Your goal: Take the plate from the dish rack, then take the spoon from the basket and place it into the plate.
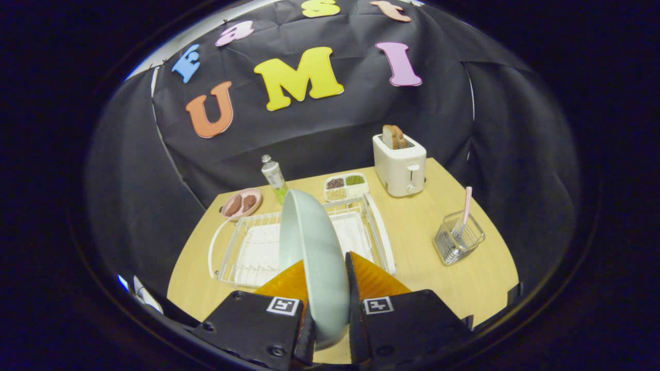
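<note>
Tool (330,288) clamps a pale green round ceramic plate (314,247) on edge, both fingers pressed to its faces, above a white wire dish rack (247,252) on the light wooden tabletop (428,268). Well to the right, a pink-handled spoon (466,203) stands in a small wire basket (458,238). Beyond the rack sit a white toaster (399,165) holding bread, a four-part tray of grains (345,186), a tube-like bottle (273,178) and a pink dish (241,203).
</note>
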Tool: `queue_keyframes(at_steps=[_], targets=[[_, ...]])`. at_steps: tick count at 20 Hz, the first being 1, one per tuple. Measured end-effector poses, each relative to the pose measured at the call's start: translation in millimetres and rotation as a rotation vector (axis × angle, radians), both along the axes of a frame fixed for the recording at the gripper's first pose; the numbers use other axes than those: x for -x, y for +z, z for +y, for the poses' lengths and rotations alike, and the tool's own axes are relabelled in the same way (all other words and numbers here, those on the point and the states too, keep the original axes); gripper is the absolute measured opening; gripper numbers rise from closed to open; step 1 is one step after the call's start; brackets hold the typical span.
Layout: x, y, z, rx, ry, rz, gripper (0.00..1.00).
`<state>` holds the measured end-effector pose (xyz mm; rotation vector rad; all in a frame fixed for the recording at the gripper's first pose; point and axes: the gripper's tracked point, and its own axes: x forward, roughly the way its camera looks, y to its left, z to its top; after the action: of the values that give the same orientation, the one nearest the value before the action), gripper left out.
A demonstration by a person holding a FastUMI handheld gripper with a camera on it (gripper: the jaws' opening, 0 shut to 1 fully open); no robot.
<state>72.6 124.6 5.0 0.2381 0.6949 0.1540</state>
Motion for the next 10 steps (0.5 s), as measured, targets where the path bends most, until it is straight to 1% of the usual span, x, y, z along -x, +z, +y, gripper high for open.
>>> queue_keyframes(at_steps=[3,6,7,10], targets=[[40,-41,-3,-0.03,0.026,0.036,0.32],[57,-78,-5,-0.1,0.008,0.081,0.32],[60,-88,-3,-0.134,0.005,0.098,0.32],[66,-115,9,-0.291,-0.004,0.165,0.32]])
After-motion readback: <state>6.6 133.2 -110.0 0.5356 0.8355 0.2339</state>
